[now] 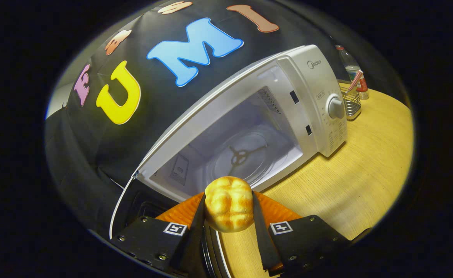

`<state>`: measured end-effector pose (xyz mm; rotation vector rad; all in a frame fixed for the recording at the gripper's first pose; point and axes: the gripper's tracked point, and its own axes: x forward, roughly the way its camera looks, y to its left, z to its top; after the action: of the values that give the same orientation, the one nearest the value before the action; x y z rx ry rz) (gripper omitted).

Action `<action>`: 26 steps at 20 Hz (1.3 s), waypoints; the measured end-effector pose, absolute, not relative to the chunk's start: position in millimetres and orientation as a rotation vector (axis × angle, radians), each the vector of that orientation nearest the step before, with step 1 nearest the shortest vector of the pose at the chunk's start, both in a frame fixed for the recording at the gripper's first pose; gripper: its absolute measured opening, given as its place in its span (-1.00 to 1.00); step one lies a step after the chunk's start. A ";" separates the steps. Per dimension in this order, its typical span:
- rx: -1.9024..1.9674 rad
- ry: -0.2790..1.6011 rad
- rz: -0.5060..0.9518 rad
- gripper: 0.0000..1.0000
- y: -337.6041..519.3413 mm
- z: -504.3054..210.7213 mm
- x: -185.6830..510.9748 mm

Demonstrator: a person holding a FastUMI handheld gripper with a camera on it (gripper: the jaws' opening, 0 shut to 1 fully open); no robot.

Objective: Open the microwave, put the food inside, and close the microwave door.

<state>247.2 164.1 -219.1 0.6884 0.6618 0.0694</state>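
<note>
A golden bread roll (229, 203) is pinched between my two fingers, with my gripper (228, 206) shut on it and lifted above the table. Just beyond the roll stands a white microwave (311, 88), tilted in my view, its cavity exposed. Inside I see the glass turntable (245, 156) with its roller ring. The microwave door (133, 208) hangs swung out at the cavity's left side, seen edge-on below and left of my left finger. The round control knob (335, 107) sits on the panel to the right of the cavity.
The microwave rests on a light wooden table (357, 170). Behind its right side stand a wire basket (352, 102) and a plastic bottle (350, 63). The booth's black cloth wall rises behind and to the left of the microwave.
</note>
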 end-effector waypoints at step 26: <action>1.033 0.573 -0.101 0.44 183.2 -279.4 348.9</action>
<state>348.9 183.2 -279.4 1.0329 0.5726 -0.1011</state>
